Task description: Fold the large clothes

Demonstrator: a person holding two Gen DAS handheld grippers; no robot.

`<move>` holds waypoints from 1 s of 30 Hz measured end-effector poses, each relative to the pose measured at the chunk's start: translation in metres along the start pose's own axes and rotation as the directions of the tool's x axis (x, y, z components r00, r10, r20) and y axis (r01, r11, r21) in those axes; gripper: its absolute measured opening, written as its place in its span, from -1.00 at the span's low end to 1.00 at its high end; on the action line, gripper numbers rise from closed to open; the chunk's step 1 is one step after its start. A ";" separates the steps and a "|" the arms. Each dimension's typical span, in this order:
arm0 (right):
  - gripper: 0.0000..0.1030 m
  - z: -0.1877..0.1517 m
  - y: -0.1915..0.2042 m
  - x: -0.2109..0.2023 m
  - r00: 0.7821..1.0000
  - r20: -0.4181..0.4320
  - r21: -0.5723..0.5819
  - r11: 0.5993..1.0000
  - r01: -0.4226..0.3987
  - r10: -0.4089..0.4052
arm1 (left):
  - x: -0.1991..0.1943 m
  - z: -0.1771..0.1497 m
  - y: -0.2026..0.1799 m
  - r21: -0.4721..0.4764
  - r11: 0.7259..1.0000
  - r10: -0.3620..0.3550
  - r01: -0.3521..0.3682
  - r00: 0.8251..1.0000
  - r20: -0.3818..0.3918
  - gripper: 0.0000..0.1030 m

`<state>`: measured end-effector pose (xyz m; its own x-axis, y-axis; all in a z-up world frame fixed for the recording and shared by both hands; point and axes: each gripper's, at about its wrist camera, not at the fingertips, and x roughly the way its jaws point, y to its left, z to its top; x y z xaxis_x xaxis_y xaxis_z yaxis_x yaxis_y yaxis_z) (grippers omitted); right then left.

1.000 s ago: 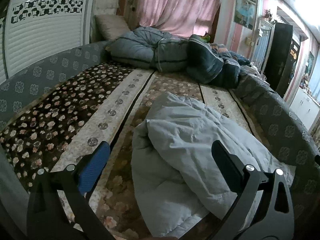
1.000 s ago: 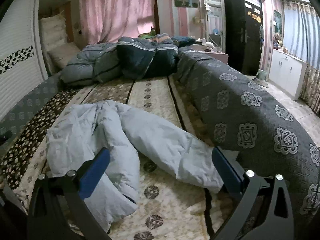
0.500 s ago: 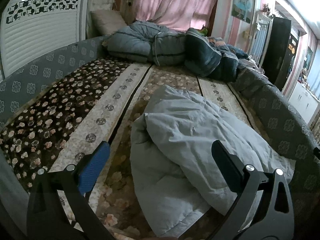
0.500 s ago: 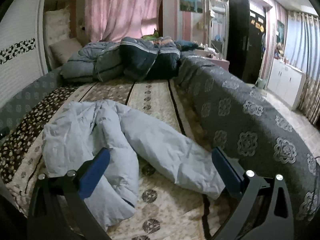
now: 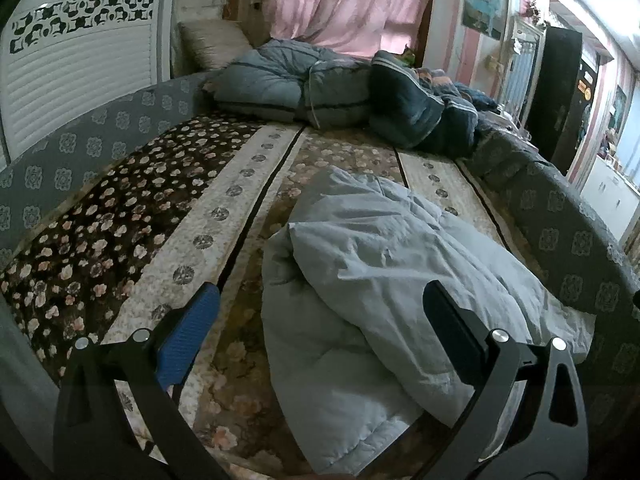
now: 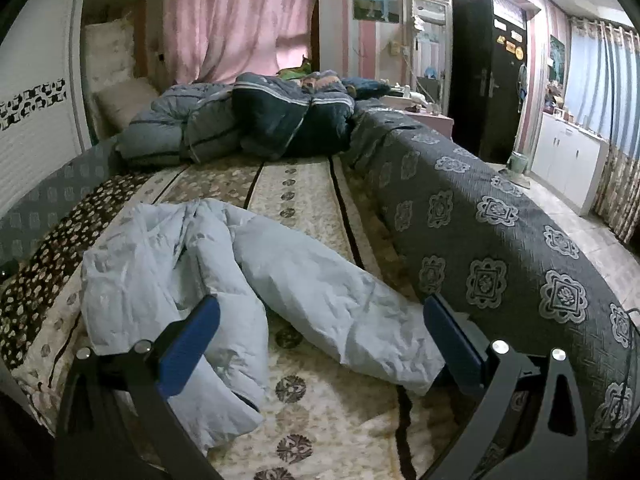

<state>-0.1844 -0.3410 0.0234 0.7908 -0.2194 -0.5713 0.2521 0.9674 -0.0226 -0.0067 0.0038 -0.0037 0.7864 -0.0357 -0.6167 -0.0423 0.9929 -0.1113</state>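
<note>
The left gripper [image 5: 320, 332] is spread wide, holding nothing, above the crumpled jacket [image 5: 372, 280]. The jacket lies on the bed [image 5: 224, 216] near its front edge. The right gripper [image 6: 320, 336] is likewise spread, empty, over one sleeve [image 6: 336, 304].

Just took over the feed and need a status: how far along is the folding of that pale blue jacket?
Nothing looks folded. The pale blue jacket lies crumpled on the bedspread, one sleeve stretched toward the right gripper. In hand: nothing; both the right gripper and the left gripper are open above the fabric. Left: grasp, spread it flat, fold in the sleeves and body.
</note>
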 end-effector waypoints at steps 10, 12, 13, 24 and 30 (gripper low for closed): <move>0.97 -0.001 0.004 0.000 1.000 -0.003 -0.018 1.000 0.007 -0.007 | -0.002 -0.001 0.005 -0.027 1.000 0.007 -0.007 1.000 0.001 0.94; 0.97 -0.002 0.006 0.001 1.000 -0.001 -0.029 1.000 0.010 -0.010 | -0.002 -0.002 0.005 -0.028 1.000 0.008 -0.008 1.000 0.000 0.94; 0.97 -0.002 0.006 0.001 1.000 -0.003 -0.030 1.000 0.007 -0.007 | -0.002 -0.002 0.005 -0.027 1.000 0.008 -0.008 1.000 0.000 0.94; 0.97 -0.001 0.005 0.000 1.000 -0.001 -0.027 1.000 0.012 -0.012 | -0.001 -0.001 0.005 -0.012 1.000 0.014 -0.014 1.000 -0.004 0.94; 0.97 0.000 0.004 -0.001 1.000 -0.003 -0.026 1.000 0.017 -0.018 | 0.000 -0.001 0.003 -0.011 1.000 0.013 -0.013 1.000 -0.008 0.94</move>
<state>-0.1842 -0.3373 0.0240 0.7844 -0.2359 -0.5736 0.2511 0.9665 -0.0541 -0.0077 0.0069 -0.0046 0.7806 -0.0234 -0.6245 -0.0598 0.9919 -0.1120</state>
